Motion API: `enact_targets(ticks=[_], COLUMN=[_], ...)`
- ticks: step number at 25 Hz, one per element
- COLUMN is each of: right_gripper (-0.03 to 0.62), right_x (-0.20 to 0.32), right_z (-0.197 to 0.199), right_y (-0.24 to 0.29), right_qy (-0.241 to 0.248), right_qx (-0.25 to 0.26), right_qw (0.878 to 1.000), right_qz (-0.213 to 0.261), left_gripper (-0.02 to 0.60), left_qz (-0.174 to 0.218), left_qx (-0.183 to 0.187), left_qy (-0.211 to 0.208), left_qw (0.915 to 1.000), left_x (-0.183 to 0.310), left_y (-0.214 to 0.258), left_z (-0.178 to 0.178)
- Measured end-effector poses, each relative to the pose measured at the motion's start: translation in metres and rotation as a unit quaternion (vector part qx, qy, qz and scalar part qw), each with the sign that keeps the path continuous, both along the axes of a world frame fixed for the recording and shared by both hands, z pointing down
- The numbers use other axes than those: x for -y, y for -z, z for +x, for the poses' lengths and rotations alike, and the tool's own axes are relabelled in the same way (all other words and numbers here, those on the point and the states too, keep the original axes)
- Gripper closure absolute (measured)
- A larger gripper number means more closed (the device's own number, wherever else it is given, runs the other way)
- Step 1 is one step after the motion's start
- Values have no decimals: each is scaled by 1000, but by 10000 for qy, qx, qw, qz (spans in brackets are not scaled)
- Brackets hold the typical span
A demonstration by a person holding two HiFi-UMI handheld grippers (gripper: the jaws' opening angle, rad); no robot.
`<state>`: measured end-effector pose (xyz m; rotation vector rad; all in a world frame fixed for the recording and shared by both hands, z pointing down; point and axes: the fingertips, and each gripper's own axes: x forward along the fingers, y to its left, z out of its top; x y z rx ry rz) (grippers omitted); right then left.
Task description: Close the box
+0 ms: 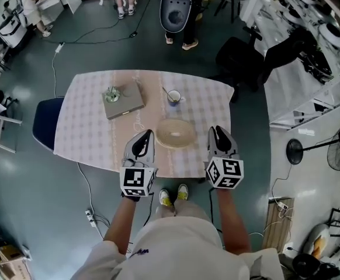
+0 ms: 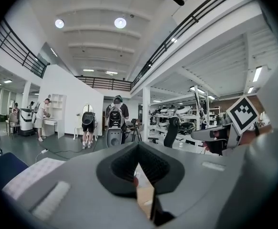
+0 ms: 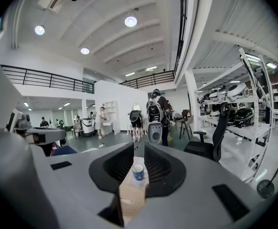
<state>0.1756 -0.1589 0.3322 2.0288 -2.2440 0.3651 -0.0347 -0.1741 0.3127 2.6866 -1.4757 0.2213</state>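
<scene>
1. Checked-cloth table (image 1: 88, 133) in a big open workshop, with the person standing at its near edge.
2. Nearest are both grippers, held up on the near side of the woven bowl (image 1: 174, 133). The left gripper (image 1: 148, 134) sits just left of the bowl, tips pressed together on nothing. The right gripper (image 1: 215, 130) is just right of it, jaws spread and empty.
3. Just behind the bowl is a blue cup (image 1: 174, 96).
4. The box (image 1: 129, 101) is behind and left of the bowl, well apart from both grippers. Its lid looks flat, but it's hard to be sure.
5. Looks like the reach hasn't started. The next move probably calls for going past the bowl without clipping it.
</scene>
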Motion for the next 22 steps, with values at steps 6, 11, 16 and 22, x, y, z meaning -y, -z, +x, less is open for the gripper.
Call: enact_targets(ticks=[6, 11, 16, 22], right_gripper=[525, 525, 523, 525], right_x=[-4, -25, -42, -41], right_z=[4, 15, 20, 25], right_y=[34, 70, 106, 106], right_qy=[-17, -90, -81, -102], right_qx=[-24, -40, -236, -278], right_qw=[9994, 9977, 9941, 9935], right_qz=[351, 667, 1053, 1095], left_gripper=[580, 580, 580, 580], left_qz=[418, 712, 879, 894], left_qx=[-45, -98, -47, -12], left_qy=[-33, -169, -151, -162], left_qw=[9991, 9973, 9960, 9959], left_x=[0, -12, -16, -12], left_y=[37, 65, 81, 78], left_z=[8, 20, 21, 22])
